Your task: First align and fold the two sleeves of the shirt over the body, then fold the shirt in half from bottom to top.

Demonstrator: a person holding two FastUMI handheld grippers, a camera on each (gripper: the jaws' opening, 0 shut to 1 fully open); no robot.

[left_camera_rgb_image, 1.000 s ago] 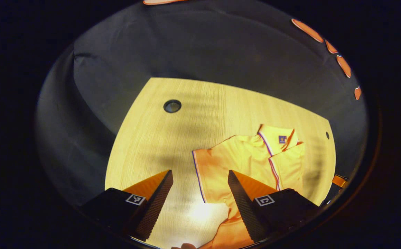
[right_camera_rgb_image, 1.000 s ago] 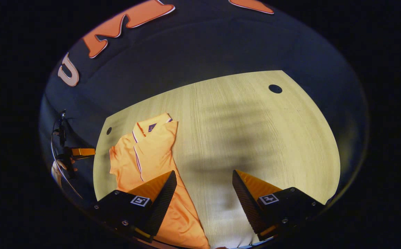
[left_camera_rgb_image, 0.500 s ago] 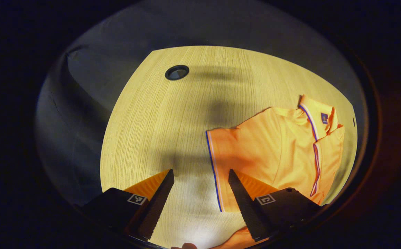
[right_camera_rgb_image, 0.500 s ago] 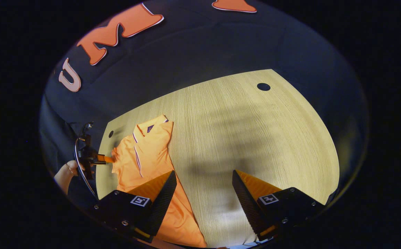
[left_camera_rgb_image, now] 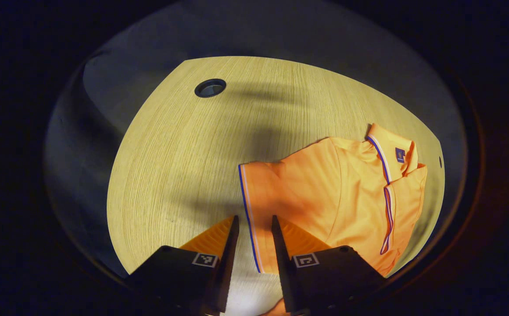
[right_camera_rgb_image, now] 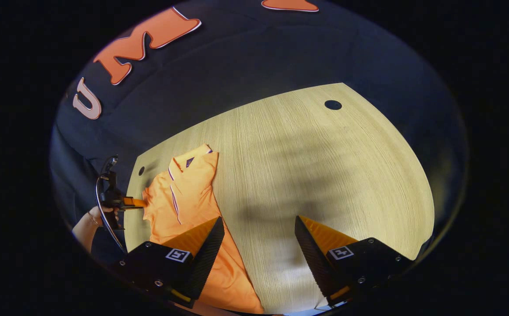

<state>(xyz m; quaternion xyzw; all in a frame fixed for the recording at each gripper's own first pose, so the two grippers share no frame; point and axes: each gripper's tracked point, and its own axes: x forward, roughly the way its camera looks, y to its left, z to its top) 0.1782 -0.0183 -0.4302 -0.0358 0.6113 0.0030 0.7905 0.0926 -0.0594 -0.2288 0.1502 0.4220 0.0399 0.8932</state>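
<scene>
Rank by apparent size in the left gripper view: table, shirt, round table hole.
1. Table
2. Shirt
3. Hole, though it lies farther from the camera, which shrinks it.

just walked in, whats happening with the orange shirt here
A person is folding an orange polo shirt on a wooden table with a handheld claw in each hand. The left claw has its fingers narrowed around the trimmed cuff of the left sleeve, which still lies spread out; whether they pinch it yet is unclear. The right claw hangs open over the table beside the shirt.
</scene>
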